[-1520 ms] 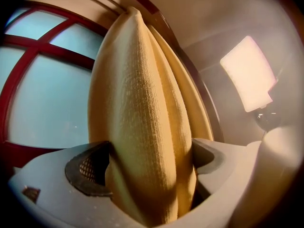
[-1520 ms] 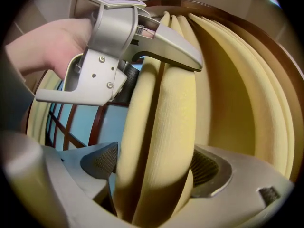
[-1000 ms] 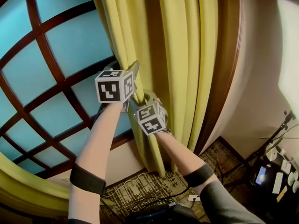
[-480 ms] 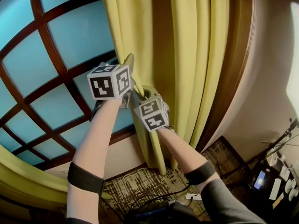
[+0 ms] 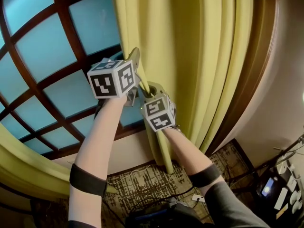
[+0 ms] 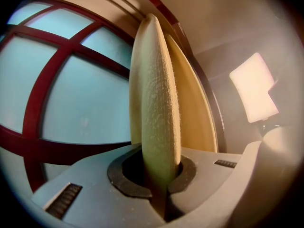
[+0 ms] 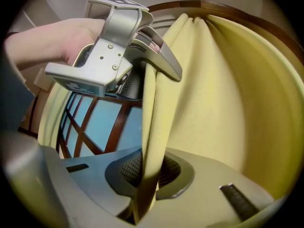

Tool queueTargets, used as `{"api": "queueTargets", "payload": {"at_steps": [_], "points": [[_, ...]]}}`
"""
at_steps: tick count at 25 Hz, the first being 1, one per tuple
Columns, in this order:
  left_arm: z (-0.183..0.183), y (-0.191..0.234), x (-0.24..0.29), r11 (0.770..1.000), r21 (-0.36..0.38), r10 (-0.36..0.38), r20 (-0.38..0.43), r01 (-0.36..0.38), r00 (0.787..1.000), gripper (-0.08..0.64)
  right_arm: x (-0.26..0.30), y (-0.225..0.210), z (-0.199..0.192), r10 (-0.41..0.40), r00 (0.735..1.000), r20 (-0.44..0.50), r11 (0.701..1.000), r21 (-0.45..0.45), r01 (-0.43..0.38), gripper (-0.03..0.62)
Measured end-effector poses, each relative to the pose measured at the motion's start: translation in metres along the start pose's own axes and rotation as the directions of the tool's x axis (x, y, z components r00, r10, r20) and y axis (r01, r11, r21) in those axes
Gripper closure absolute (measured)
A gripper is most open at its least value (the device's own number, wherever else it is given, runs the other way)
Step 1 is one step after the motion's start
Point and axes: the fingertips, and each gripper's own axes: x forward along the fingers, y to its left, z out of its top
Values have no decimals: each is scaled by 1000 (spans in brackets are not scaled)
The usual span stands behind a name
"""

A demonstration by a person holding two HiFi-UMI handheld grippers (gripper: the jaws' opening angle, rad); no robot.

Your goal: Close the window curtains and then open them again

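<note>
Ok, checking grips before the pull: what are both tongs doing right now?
Left tongs: shut on the edge of the yellow curtain.
Right tongs: just closed, shut on the same edge, lower down.

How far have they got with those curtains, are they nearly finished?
Barely begun, it seems. Done: the left tool and the right tool, whose jaws have just been closing, both pinch the edge of the yellow curtain. In hand: the pull looks about to start. Left: the window is uncovered and the curtain hangs bunched beside it, so closing and reopening remain.
</note>
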Motion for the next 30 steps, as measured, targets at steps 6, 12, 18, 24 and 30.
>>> {"api": "queueTargets", "payload": {"at_steps": [6, 12, 18, 24, 30], "points": [[9, 46, -48, 1000, -17, 16, 14, -16, 1000, 552, 21, 64, 28, 47, 999, 0, 998, -39, -47, 561], [22, 104, -102, 999, -24, 47, 43, -46, 998, 552, 51, 134, 62, 108, 994, 21, 990, -89, -105, 563], [38, 164, -158, 995, -36, 93, 92, -90, 991, 552, 83, 209, 100, 173, 984, 47, 975, -148, -164, 563], [48, 208, -210, 991, -52, 125, 121, -120, 985, 555, 100, 276, 128, 230, 972, 54, 958, -186, -216, 565], [53, 251, -271, 986, -41, 166, 139, -162, 976, 555, 117, 347, 151, 279, 957, 85, 946, -195, -258, 563]]}}
